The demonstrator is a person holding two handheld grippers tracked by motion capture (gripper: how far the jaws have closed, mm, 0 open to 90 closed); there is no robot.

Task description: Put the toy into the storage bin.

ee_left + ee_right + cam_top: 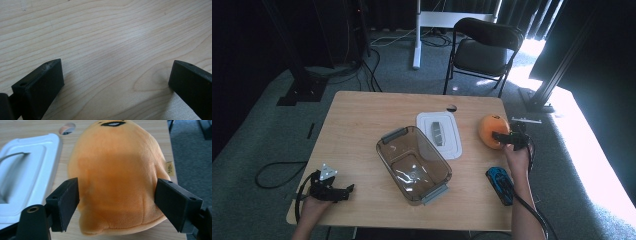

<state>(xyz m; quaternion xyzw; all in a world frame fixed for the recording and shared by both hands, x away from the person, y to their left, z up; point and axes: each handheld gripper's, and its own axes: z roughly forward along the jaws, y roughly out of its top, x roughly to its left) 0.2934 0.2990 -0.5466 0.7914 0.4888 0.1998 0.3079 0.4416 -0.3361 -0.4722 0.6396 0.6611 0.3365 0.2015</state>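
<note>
An orange plush toy lies on the wooden table near its right edge. My right gripper comes at the toy from the near side. Its two black jaws stand wide on either flank, and both pads press into the soft sides. My left gripper rests low at the table's near left corner, open, with bare wood between its fingers.
A clear plastic container with grey clips stands mid-table, and its white lid lies just behind it, to the left of the toy. A blue object lies by my right forearm. A folding chair stands beyond the table.
</note>
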